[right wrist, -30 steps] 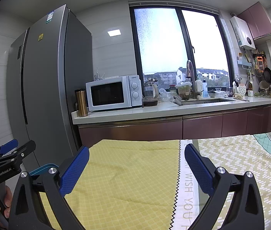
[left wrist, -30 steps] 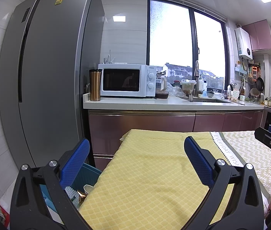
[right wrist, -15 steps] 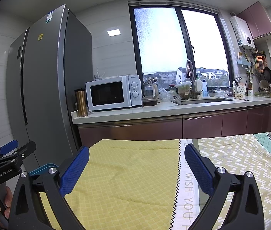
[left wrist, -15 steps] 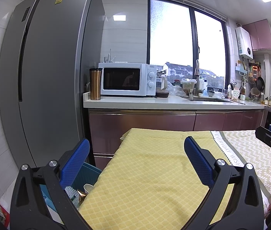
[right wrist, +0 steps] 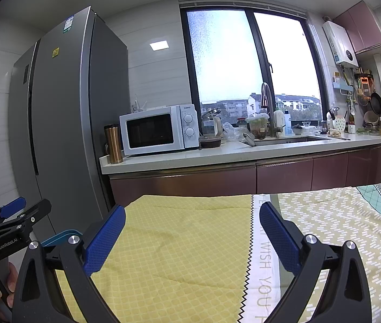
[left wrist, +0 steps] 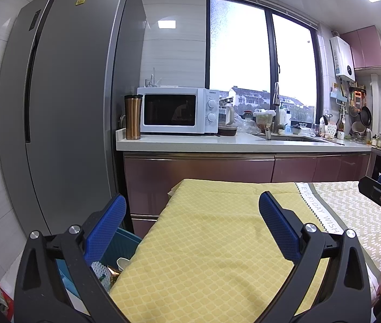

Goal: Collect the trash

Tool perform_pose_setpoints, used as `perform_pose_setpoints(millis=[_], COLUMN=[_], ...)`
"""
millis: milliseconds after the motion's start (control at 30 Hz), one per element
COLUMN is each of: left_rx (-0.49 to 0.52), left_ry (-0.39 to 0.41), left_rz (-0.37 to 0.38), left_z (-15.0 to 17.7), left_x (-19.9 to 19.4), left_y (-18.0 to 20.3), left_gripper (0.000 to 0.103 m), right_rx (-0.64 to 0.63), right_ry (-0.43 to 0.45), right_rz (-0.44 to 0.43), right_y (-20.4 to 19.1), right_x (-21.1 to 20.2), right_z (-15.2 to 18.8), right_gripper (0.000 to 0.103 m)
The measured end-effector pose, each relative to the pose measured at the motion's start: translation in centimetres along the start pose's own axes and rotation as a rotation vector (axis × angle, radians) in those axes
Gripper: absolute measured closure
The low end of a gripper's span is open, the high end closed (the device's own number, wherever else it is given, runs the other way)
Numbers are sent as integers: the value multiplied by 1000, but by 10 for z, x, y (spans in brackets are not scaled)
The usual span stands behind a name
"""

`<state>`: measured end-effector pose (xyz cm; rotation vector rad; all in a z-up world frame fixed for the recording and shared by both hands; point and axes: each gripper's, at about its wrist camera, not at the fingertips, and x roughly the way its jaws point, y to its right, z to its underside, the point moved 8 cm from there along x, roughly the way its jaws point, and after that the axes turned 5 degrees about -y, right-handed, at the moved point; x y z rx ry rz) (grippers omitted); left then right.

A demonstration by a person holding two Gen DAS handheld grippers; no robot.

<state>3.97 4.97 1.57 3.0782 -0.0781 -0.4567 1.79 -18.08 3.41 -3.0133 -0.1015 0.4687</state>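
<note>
Blue bin (left wrist: 121, 245) with trash (left wrist: 101, 270) sits low left beside the worktop's yellow cloth (left wrist: 203, 242). Left gripper (left wrist: 190, 215) spread wide, empty, above cloth. Right gripper (right wrist: 190, 223) likewise wide, empty, over cloth centre.

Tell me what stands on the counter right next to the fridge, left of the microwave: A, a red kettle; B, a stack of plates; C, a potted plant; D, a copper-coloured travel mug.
D: a copper-coloured travel mug with a dark lid stands upright on the counter between the fridge and the white microwave.
</note>
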Motion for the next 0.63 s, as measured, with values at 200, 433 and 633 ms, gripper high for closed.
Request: perform_pose_setpoints(millis=[200,433,633], left_rx=[24,30,62], left_ry=[-7,-159,-403], left_rz=[20,81,112], left_z=[2,14,40], left_x=[2,35,110], left_y=[7,20,34], left_gripper=[6,6,6], right_rx=[0,11,42], right_ry=[-1,-33,-154], right_rz=[1,31,89], right_y=[0,17,61], right_x=[0,8,28], right_z=[0,7,20], right_gripper=[7,7,7])
